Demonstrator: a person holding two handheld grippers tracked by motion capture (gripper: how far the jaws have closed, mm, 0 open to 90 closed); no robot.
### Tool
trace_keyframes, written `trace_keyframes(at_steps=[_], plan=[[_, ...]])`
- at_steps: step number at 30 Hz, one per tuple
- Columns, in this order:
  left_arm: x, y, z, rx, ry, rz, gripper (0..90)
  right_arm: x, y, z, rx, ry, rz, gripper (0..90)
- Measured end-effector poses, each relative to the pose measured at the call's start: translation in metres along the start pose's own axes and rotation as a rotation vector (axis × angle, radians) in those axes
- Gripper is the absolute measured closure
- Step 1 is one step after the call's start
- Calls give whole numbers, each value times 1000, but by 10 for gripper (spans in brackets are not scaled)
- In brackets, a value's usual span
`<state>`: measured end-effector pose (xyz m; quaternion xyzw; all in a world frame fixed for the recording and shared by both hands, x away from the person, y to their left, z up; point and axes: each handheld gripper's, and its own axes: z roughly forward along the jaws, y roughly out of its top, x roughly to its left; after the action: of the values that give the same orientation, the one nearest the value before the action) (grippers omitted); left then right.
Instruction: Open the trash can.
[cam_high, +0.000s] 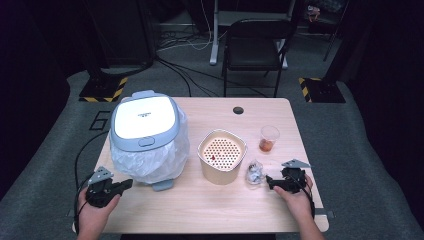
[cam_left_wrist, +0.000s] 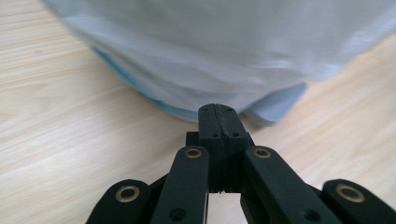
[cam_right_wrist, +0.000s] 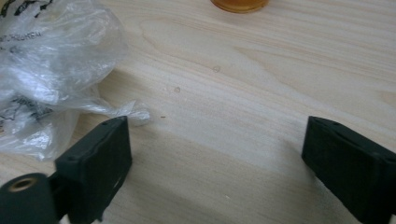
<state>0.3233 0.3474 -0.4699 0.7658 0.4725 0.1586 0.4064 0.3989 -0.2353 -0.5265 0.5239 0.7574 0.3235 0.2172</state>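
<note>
With the left gripper clenched empty and the right gripper released, the crumpled wrapper at 9 o'clock of it remains outside the bin.

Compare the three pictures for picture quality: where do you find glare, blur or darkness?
High view: the bin lid glares white under the lamp, while the room beyond the table is dark. Left gripper view: the bag-lined bin is soft and smeared; the shut left gripper is sharp. Right gripper view: the crumpled plastic wrapper glints, wood grain crisp.
</note>
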Motion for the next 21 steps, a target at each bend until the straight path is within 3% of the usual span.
trace_keyframes(at_steps=[1, 7, 8, 12, 14, 17, 18, 21], plan=[[-4, 1, 1, 2, -22, 7, 900, -1, 0, -2, -1, 7, -11, 145], [-17, 3, 4, -9, -55, 12, 900, 0, 0, -4, 4, 7, -10, 185], [-20, 3, 6, -18, -62, -3, 900, 0, 0, -4, 4, 7, -10, 185], [-31, 6, 13, -12, -84, 19, 900, 0, 1, -7, 12, 8, -8, 246], [-35, 8, 16, 6, -82, 59, 900, -1, 1, -8, 12, 14, 2, 261], [-43, 9, 22, 18, -77, 50, 900, -1, 1, -8, 16, 17, 7, 267], [-45, 9, 24, 22, -103, 47, 900, -1, 1, -8, 16, 17, 7, 267], [-48, 10, 29, 37, -108, 73, 900, 0, 1, -9, 17, 22, 11, 274]])
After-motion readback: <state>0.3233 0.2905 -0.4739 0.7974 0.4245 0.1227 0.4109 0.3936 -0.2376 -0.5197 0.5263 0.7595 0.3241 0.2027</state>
